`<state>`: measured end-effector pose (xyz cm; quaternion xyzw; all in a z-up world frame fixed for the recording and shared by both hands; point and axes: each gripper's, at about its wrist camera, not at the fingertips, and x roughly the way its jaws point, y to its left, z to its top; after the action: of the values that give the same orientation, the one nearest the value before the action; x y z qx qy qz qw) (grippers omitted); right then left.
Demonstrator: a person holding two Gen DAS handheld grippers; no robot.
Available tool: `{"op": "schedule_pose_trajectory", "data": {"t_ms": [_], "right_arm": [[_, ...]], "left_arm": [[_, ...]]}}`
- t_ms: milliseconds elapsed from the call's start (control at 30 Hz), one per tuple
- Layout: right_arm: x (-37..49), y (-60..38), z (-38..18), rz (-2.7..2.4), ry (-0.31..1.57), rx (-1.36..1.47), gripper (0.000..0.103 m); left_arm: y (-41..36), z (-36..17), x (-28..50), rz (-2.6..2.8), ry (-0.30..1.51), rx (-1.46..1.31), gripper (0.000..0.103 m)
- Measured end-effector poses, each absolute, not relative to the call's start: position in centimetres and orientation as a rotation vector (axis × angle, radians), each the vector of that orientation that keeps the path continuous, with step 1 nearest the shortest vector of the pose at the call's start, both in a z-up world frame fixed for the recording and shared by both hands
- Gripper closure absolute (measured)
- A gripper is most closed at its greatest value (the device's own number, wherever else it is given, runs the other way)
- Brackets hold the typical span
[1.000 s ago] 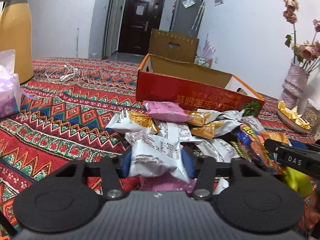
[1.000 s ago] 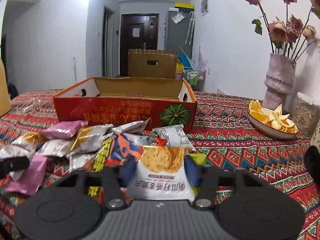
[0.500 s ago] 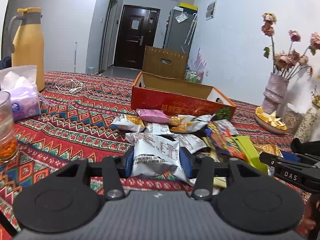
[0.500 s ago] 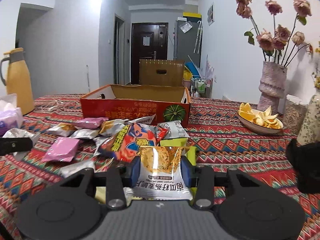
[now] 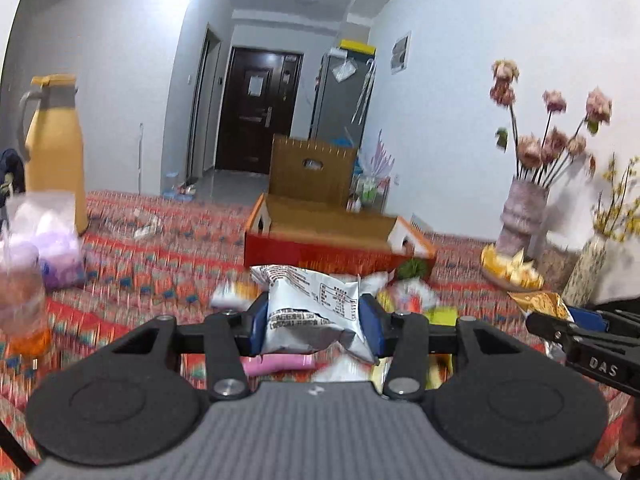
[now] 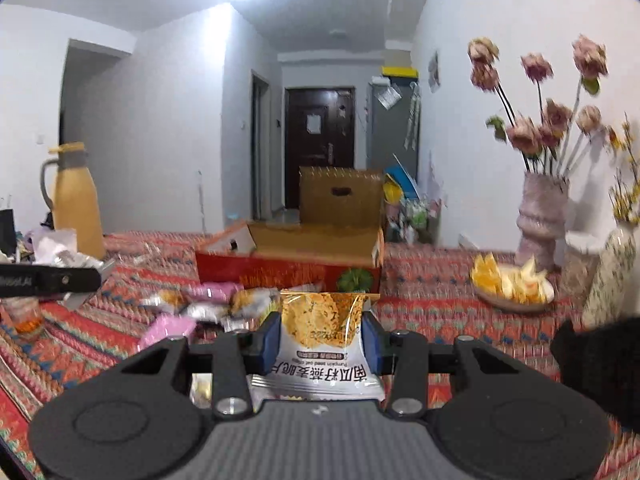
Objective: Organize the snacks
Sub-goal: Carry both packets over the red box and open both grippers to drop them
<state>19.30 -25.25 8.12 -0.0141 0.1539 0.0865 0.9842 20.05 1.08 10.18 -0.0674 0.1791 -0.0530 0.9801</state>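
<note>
Both tongs pinch packets: left tongs (image 5: 314,326) a silver packet (image 5: 316,308), right tongs (image 6: 320,338) an orange packet (image 6: 324,336). Your box (image 6: 288,268) lies straight ahead, beyond both.

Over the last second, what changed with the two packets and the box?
Both grippers rose off the snack pile. The left gripper carried its silver packet up, and the right gripper lifted the pumpkin-seed crisp packet, its jaws having just closed tighter on it. Both now face the red box from higher up. The box, loose snacks, vase and fruit plate stayed put.
</note>
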Motion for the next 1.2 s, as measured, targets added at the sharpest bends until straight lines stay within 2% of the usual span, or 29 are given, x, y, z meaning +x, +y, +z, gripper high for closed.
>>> {"op": "schedule_pose_trajectory", "data": {"t_ms": [300, 467, 633, 767, 900, 1100, 1167, 1200], "right_arm": [[26.5, -27.0, 15.7, 0.236, 0.215, -0.072, 0.062], [34.9, -28.4, 19.7, 0.232, 0.188, -0.059, 0.062], [45.5, -28.8, 20.6, 0.259, 0.268, -0.009, 0.062], [55.4, -28.2, 18.1, 0.245, 0.406, 0.004, 0.062], [64.7, -26.4, 12.5, 0.213, 0.597, -0.034, 0.062], [72.9, -23.2, 5.4, 0.152, 0.789, -0.141, 0.061], [74.0, -22.2, 3.9, 0.138, 0.814, -0.192, 0.057], [74.4, -21.6, 3.3, 0.132, 0.815, -0.228, 0.044]], "left_arm": [[2.2, 17.5, 29.5, -0.186, 0.299, -0.111, 0.055], [2.7, 20.2, 38.4, -0.158, 0.302, -0.108, 0.055], [2.9, 20.5, 47.9, -0.149, 0.339, -0.145, 0.055], [2.4, 18.0, 56.2, -0.134, 0.411, -0.156, 0.055], [1.9, 12.7, 63.5, -0.142, 0.544, -0.142, 0.055], [0.9, 5.9, 70.1, -0.111, 0.66, -0.039, 0.053], [1.1, 4.7, 71.1, -0.085, 0.681, -0.03, 0.048], [1.2, 4.2, 71.4, -0.067, 0.681, -0.035, 0.038]]}}
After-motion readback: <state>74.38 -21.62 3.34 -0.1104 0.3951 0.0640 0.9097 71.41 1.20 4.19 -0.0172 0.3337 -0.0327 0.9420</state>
